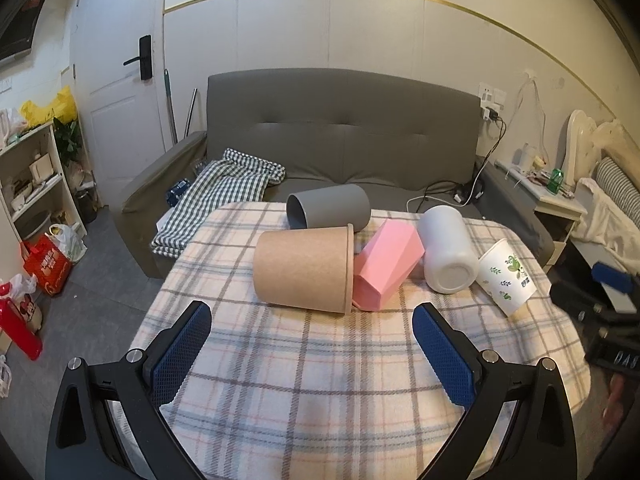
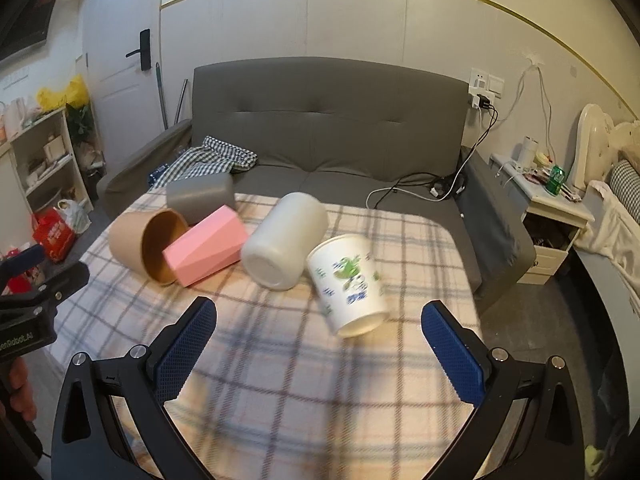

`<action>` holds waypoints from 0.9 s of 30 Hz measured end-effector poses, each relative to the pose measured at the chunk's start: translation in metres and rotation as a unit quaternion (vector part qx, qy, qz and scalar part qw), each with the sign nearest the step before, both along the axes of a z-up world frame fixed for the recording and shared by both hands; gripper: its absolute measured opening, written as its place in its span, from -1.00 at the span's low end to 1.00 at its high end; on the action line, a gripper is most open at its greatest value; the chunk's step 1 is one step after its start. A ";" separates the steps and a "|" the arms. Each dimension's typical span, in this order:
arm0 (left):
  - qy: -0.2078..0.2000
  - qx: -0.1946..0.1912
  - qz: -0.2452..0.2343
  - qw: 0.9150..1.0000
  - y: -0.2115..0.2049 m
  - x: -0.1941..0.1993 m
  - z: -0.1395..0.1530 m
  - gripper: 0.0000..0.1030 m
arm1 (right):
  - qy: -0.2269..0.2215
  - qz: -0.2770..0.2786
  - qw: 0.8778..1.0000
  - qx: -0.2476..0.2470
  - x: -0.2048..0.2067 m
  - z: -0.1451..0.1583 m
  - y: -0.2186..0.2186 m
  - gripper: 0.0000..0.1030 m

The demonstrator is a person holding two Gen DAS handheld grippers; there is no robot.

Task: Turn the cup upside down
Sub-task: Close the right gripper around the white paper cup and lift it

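Note:
Several cups lie on their sides on the plaid-covered table (image 1: 320,380): a brown paper cup (image 1: 304,270), a dark grey cup (image 1: 328,206), a pink faceted cup (image 1: 386,272), a pale grey cup (image 1: 448,254) and a white paper cup with green print (image 1: 506,276). My left gripper (image 1: 312,316) is open and empty, just in front of the brown cup. My right gripper (image 2: 320,316) is open and empty, with the white printed cup (image 2: 348,284) just beyond its fingertips. The brown (image 2: 146,246), pink (image 2: 206,246), pale grey (image 2: 284,246) and dark grey (image 2: 200,198) cups lie to its left.
A grey sofa (image 1: 340,136) with a checked cloth (image 1: 216,196) stands behind the table. A shelf (image 1: 28,184) and bags are at the left, a nightstand (image 2: 548,220) and bed at the right. The right gripper's body shows at the left view's right edge (image 1: 600,312).

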State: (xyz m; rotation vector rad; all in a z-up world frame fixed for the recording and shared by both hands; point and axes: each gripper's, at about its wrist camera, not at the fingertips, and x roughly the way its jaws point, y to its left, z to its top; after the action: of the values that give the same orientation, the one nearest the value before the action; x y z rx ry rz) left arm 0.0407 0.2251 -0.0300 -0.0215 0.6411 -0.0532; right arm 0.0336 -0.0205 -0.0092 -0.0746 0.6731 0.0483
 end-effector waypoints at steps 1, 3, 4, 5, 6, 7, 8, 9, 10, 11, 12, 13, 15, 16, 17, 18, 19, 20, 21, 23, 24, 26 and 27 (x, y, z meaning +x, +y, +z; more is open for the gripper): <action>0.002 0.002 -0.001 1.000 -0.002 0.003 -0.001 1.00 | 0.001 0.000 1.000 -0.002 0.005 0.000 -0.004 1.00; 0.005 0.003 0.001 1.000 -0.005 0.008 -0.004 1.00 | 0.006 -0.001 1.000 -0.006 0.016 -0.001 -0.014 1.00; 0.008 0.002 0.001 1.000 -0.007 0.011 -0.006 1.00 | 0.010 -0.004 1.000 -0.007 0.022 -0.003 -0.019 1.00; 0.010 0.002 0.001 1.000 -0.008 0.013 -0.008 1.00 | 0.015 -0.007 1.000 -0.006 0.028 -0.006 -0.024 1.00; 0.013 0.002 0.000 1.000 -0.011 0.015 -0.011 1.00 | 0.022 -0.009 1.000 -0.003 0.035 -0.009 -0.030 1.00; 0.018 0.005 -0.002 1.000 -0.014 0.018 -0.014 1.00 | 0.028 -0.008 1.000 -0.002 0.042 -0.013 -0.034 1.00; 0.021 0.008 -0.005 1.000 -0.016 0.020 -0.017 1.00 | 0.032 -0.008 0.999 -0.003 0.047 -0.016 -0.036 1.00; 0.023 0.013 -0.007 1.000 -0.019 0.021 -0.020 1.00 | 0.040 -0.006 0.999 -0.005 0.053 -0.021 -0.039 1.00; 0.028 0.019 -0.011 0.999 -0.023 0.023 -0.024 1.00 | 0.047 -0.003 0.999 -0.004 0.060 -0.026 -0.041 1.00; 0.031 0.022 -0.013 0.999 -0.025 0.024 -0.026 1.00 | 0.057 -0.001 0.998 -0.001 0.068 -0.032 -0.044 1.00; 0.034 0.025 -0.016 0.999 -0.028 0.025 -0.029 1.00 | 0.063 0.000 0.998 0.003 0.073 -0.036 -0.046 1.00; 0.038 0.027 -0.017 0.999 -0.030 0.026 -0.032 1.00 | 0.072 0.002 0.997 0.011 0.079 -0.041 -0.048 1.00; 0.042 0.029 -0.020 0.998 -0.033 0.028 -0.037 1.00 | 0.094 0.005 0.995 0.022 0.091 -0.054 -0.052 1.00; 0.044 0.031 -0.021 0.998 -0.034 0.030 -0.039 1.00 | 0.100 0.007 0.995 0.024 0.094 -0.058 -0.052 1.00; 0.046 0.032 -0.021 0.998 -0.034 0.032 -0.040 1.00 | 0.110 0.010 0.994 0.028 0.097 -0.065 -0.051 1.00; 0.048 0.033 -0.022 0.998 -0.034 0.032 -0.042 1.00 | 0.115 0.011 0.993 0.031 0.098 -0.070 -0.051 0.98; 0.050 0.035 -0.022 0.998 -0.035 0.033 -0.044 1.00 | 0.121 0.013 0.992 0.034 0.100 -0.075 -0.049 0.84; 0.051 0.035 -0.022 0.998 -0.034 0.033 -0.045 1.00 | 0.129 0.017 0.991 0.037 0.101 -0.080 -0.048 0.68; 0.053 0.035 -0.021 0.998 -0.034 0.033 -0.047 1.00 | 0.132 0.019 0.990 0.038 0.102 -0.083 -0.047 0.60; 0.056 0.034 -0.019 0.998 -0.032 0.035 -0.047 1.00 | 0.142 0.023 0.989 0.035 0.102 -0.088 -0.042 0.12; 0.056 0.032 -0.019 0.998 -0.032 0.034 -0.047 1.00 | 0.144 0.021 0.989 0.031 0.099 -0.090 -0.040 0.13; 0.053 0.032 -0.017 0.998 -0.031 0.033 -0.044 1.00 | 0.139 0.019 0.990 0.033 0.091 -0.088 -0.039 0.13; 0.050 0.031 -0.017 0.998 -0.030 0.032 -0.042 1.00 | 0.133 0.015 0.990 0.033 0.082 -0.085 -0.038 0.13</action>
State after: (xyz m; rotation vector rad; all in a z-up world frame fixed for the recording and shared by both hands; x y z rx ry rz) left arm 0.0722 0.1950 -0.0721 0.0463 0.7430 -0.0646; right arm 0.1158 -0.0581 -0.0939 -0.0142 0.9359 0.1103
